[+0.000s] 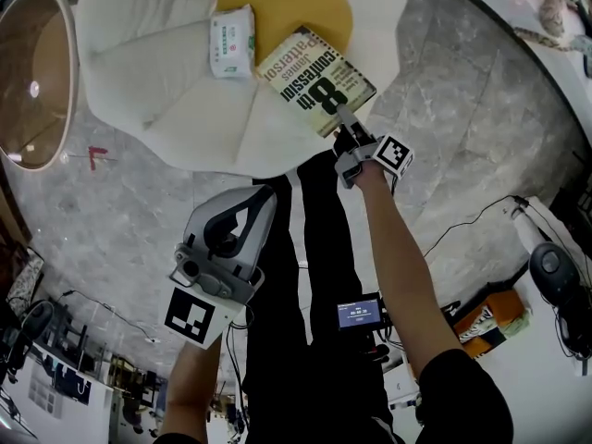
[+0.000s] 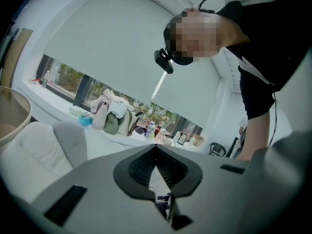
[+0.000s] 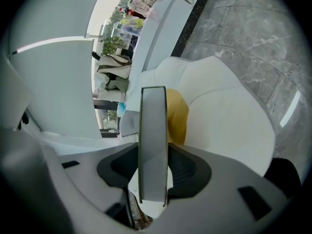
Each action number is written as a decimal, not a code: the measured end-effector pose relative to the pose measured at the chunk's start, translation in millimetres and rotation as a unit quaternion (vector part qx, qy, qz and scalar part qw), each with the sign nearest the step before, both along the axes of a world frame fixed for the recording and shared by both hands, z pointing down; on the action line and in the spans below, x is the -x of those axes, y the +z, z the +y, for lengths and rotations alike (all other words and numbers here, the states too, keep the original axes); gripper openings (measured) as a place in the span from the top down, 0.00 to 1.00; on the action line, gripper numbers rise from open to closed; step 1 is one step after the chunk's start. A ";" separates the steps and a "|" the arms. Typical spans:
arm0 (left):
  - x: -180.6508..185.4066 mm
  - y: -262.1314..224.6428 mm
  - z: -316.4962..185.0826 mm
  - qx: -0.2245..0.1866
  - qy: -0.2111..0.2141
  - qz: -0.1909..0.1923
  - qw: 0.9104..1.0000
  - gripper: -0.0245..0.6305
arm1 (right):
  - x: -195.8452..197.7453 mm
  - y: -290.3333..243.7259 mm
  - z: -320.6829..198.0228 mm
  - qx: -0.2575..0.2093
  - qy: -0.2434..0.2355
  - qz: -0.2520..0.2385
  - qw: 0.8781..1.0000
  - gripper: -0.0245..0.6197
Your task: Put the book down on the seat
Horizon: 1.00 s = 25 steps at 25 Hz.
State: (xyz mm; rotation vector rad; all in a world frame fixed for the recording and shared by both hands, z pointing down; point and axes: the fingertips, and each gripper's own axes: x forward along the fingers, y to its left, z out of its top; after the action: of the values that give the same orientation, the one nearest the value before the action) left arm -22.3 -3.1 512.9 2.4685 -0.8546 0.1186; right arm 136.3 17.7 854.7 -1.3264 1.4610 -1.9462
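Observation:
In the head view the book (image 1: 319,80), cream-covered with big black print, hangs tilted over the front right part of the white petal-shaped seat (image 1: 157,72). It is next to a yellow cushion (image 1: 287,3). My right gripper (image 1: 342,117) is shut on its near corner. The right gripper view shows the book (image 3: 153,145) edge-on, clamped between both pads above the seat (image 3: 229,126) and the cushion (image 3: 176,116). My left gripper (image 1: 259,198) is held low near the person's legs, away from the seat. In the left gripper view its jaws (image 2: 156,152) point up into the room, closed together with nothing between them.
A white tissue pack (image 1: 231,43) lies on the seat left of the book. A round brown side table (image 1: 32,77) stands at the far left. Cables and devices (image 1: 495,317) lie on the marble floor at right. A windowsill with bags (image 2: 109,113) runs behind the seat.

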 end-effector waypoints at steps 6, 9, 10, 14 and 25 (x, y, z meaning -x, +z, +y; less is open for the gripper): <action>-3.1 0.3 3.7 0.004 0.001 0.001 1.000 0.94 | 7.5 2.2 0.7 0.007 -0.005 -0.001 1.000 0.68; -2.4 2.0 5.0 0.007 -0.001 0.003 1.000 0.95 | 13.8 6.0 2.3 0.013 -0.015 0.004 1.000 0.68; -2.3 2.2 5.8 0.007 -0.001 0.003 1.000 0.95 | 16.9 6.2 2.9 0.013 -0.021 0.005 1.000 0.68; -2.0 1.9 8.5 0.007 0.002 0.003 1.000 0.94 | 26.4 7.3 7.8 0.021 -0.040 0.000 0.999 0.68; 1.4 7.7 11.8 0.008 -0.006 0.001 1.000 0.95 | 36.7 26.1 24.1 0.057 -0.069 0.031 0.995 0.68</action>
State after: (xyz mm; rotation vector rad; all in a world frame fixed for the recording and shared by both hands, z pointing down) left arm -23.6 8.7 520.6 2.4488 -0.8636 0.1186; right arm 99.6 41.8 880.8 -1.3779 1.5283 -2.1226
